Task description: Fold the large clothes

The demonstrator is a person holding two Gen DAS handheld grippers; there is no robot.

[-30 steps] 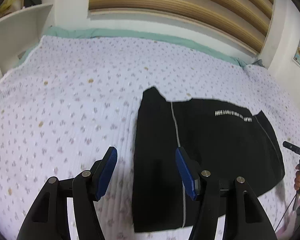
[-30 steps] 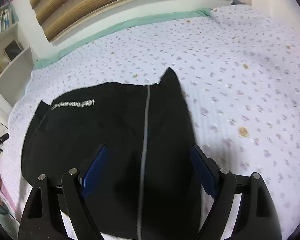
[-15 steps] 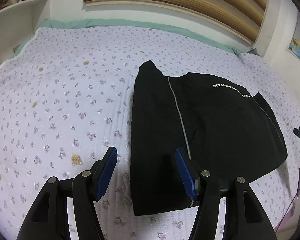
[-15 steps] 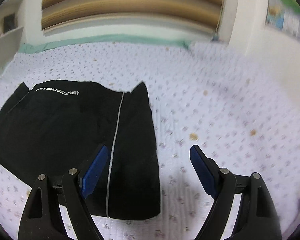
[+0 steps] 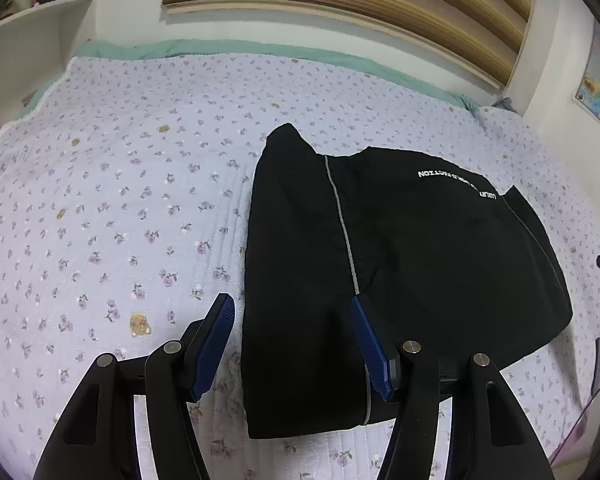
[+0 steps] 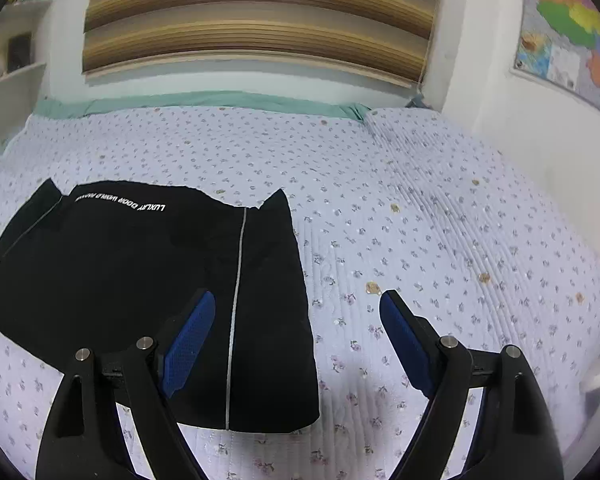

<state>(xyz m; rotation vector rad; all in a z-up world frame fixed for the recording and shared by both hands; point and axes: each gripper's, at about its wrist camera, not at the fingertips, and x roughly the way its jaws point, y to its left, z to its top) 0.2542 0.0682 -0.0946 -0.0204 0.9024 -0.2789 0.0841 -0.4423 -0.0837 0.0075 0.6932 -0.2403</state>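
Left to right: the left gripper (image 5: 292, 340) hangs with jaws spread and empty over the near left corner of the black garment (image 5: 400, 264), which lies folded flat on the quilt (image 5: 120, 208), its long axis across the view. The right gripper (image 6: 296, 344), likewise released, straddles the garment's right edge, so both hands appear equally near.

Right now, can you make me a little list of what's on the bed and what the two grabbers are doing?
surface: bed with a flowered purple quilt
garment: black garment, lying flat on the quilt, partly folded
markings: white lettering and a thin grey stripe
left gripper: open, empty, above the garment's near edge
right gripper: open, empty, over the garment's side edge
wall: colourful map
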